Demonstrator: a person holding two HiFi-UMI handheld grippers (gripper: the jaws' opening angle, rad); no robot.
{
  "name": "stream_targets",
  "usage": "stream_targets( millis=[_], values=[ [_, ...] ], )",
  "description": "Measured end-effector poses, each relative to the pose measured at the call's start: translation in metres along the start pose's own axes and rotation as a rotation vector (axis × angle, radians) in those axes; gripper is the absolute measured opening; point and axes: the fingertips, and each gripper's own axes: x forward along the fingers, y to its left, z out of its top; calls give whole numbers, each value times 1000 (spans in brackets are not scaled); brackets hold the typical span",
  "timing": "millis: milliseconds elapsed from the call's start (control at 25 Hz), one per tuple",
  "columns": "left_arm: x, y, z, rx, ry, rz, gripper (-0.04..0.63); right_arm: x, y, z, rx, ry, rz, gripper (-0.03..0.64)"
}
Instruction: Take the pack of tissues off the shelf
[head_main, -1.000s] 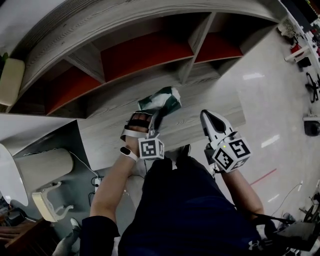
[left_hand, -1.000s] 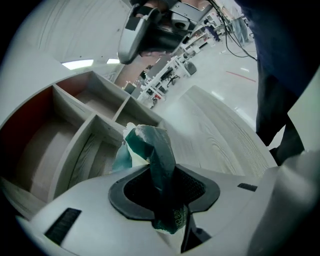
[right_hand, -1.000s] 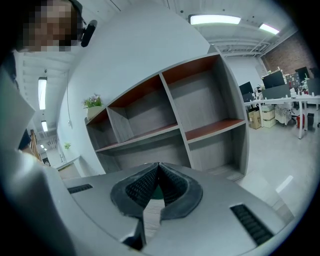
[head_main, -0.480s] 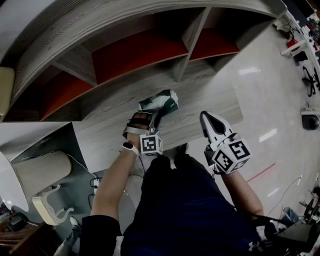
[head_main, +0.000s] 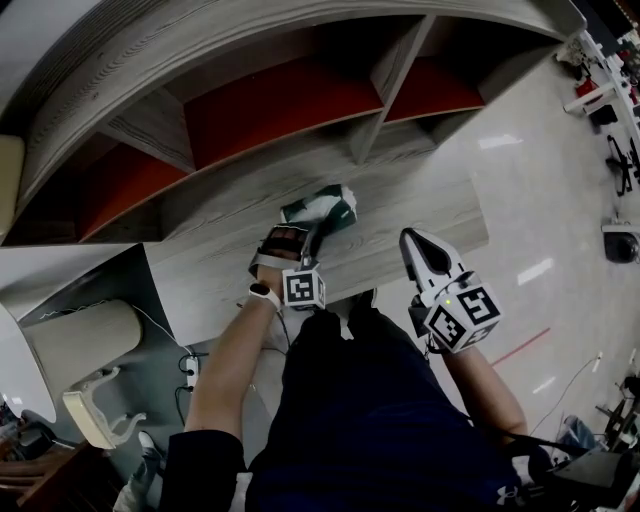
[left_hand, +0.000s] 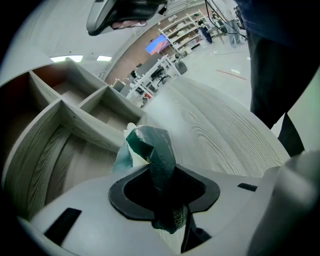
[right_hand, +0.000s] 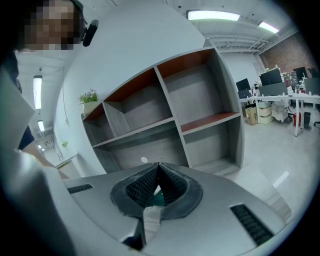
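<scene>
The left gripper (head_main: 311, 232) clamps its jaws on the green-white pack of tissues (head_main: 326, 206), outside the shelf (head_main: 372, 125) compartments, over the near wooden ledge (head_main: 425, 205), while the right gripper (head_main: 413, 241) is closed, holding nothing.

Left gripper (head_main: 316, 226) jaws clamped, right gripper (head_main: 411, 238) jaws together.

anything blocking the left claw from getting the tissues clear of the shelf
Nothing visible does. The left claw grips the tissues in front of the shelf, over the wooden ledge, with the right claw off to one side.
</scene>
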Motion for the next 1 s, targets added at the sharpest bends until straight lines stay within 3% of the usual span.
stream_targets(
  millis=[160, 560, 800, 1000],
  values=[
    [3, -12, -1, -26, -6, -34, 138, 4, 4, -1, -1, 11, 8, 3],
    [11, -20, -4, 10, -15, -24, 140, 6, 3, -11, 8, 36, 7, 3],
    [18, -31, -5, 1, -4, -58, 146, 5, 2, -16, 42, 44, 11, 3],
    [20, -38, -4, -111, 5, -123, 155, 4, 4, -17, 44, 43, 16, 3]
  ],
)
